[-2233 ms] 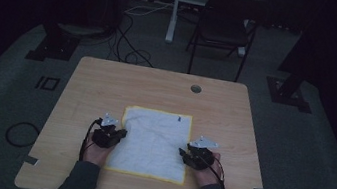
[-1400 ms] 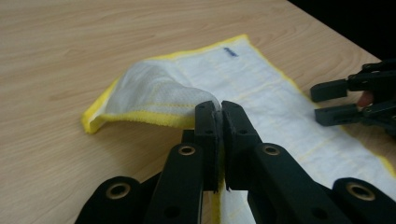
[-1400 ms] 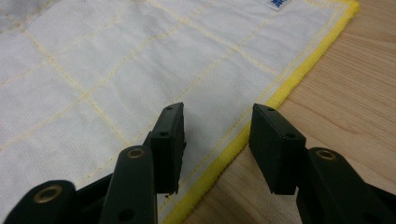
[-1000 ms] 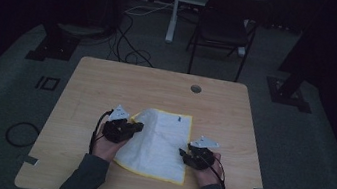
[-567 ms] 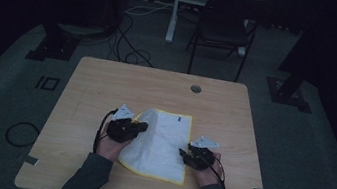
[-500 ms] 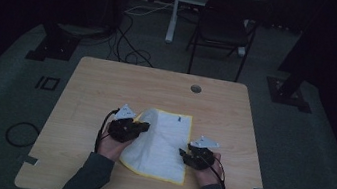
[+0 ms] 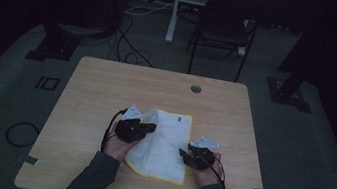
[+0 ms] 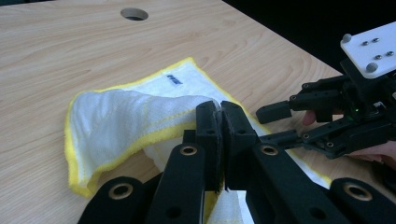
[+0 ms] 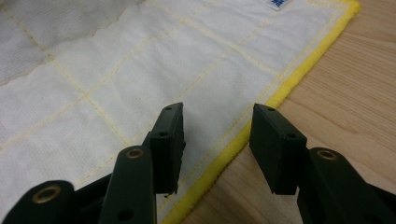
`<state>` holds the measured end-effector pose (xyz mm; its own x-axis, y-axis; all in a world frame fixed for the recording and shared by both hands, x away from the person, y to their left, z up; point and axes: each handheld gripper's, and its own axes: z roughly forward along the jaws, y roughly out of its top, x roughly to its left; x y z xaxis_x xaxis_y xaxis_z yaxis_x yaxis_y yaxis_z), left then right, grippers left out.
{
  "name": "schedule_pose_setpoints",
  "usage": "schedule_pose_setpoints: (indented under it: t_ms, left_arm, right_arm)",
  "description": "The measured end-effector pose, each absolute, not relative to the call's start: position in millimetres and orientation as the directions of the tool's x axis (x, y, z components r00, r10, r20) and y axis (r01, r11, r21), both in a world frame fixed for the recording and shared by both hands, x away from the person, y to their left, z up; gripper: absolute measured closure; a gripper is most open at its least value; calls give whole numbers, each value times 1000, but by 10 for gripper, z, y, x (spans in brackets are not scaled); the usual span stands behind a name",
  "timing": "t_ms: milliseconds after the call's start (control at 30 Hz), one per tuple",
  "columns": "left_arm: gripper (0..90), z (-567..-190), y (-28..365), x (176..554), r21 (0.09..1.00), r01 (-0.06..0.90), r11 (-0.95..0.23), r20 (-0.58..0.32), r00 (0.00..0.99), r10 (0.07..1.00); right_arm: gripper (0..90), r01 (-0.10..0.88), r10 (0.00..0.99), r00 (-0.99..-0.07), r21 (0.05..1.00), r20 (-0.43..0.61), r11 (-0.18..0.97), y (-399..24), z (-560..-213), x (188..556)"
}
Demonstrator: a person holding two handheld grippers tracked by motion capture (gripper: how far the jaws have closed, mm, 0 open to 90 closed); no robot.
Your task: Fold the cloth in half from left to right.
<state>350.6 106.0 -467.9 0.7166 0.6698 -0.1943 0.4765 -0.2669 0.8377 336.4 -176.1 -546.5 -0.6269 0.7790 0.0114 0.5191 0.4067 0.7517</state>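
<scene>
on the light wooden table (image 7: 106, 90), a white yellow-edged cloth (image 7: 167, 142) is pinched by the closed left gripper (image 8: 219, 122); the right gripper (image 9: 217, 140) is held open, empty, over its hem.

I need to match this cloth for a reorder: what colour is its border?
Yellow, around the white cloth; the right gripper view shows it best.

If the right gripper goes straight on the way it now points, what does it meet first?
Most likely the cloth: the open right gripper straddles its yellow edge and points across the white fabric. Height above it is unclear, so it may only skim the surface.
</scene>
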Motion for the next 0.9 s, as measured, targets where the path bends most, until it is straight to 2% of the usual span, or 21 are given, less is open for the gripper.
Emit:
schedule_pose_setpoints:
  t_ms: [900]
  left_arm:
    - [876, -4727, 708, 3561, 829, 471, -301, -204, 757, 621]
  right_arm:
    - [546, 520, 779, -627, 751, 12, 407, -1763, -5464, 3362]
